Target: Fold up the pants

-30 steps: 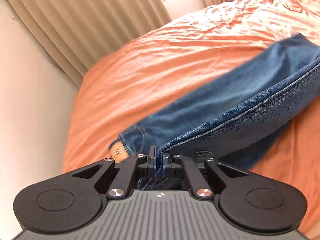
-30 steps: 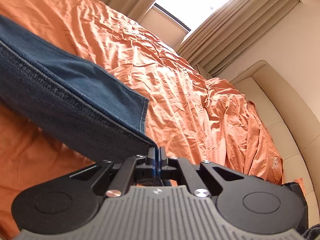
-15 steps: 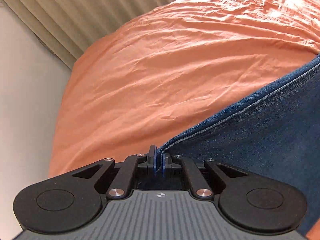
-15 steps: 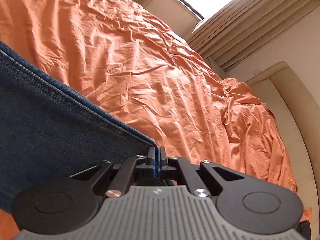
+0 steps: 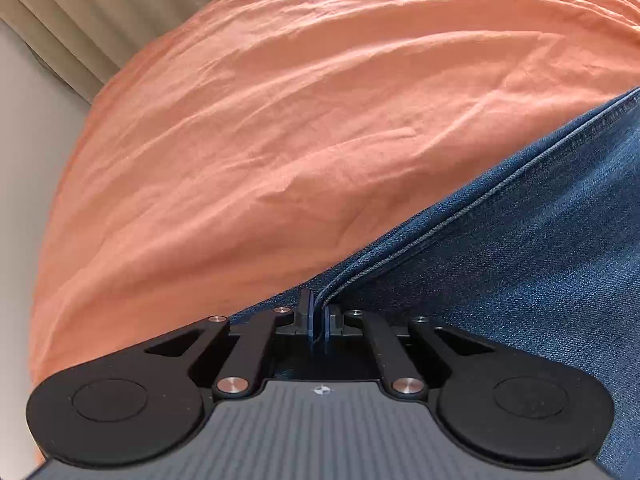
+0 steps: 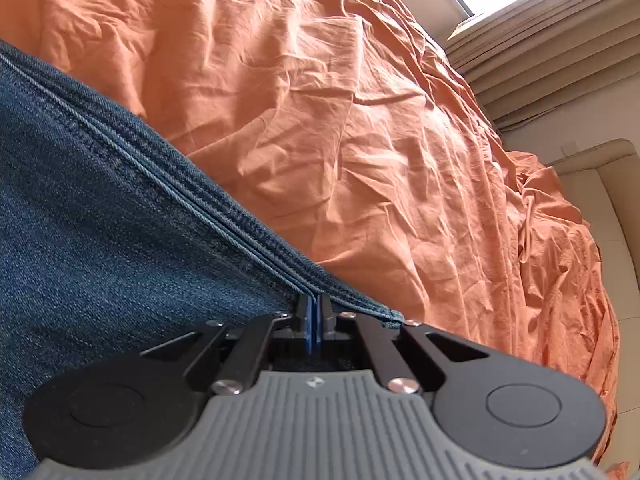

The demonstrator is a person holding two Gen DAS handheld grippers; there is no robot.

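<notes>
Both grippers, left gripper [image 5: 318, 314] and right gripper [image 6: 314, 314], stay clamped on the seamed edge of the jeans [image 5: 520, 248], which have sunk from mid-air to drape low over the orange bedsheet [image 5: 280, 120]; the fold looks ready to be laid down

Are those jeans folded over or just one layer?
Doubled over: where the right gripper pinches the jeans, two stitched edges run stacked together.

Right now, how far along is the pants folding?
Done: both grippers have hold of the jeans. In hand: the left gripper and right gripper each pinch a seamed edge above the orange sheet. Left: laying them down, releasing, any further folds.
</notes>
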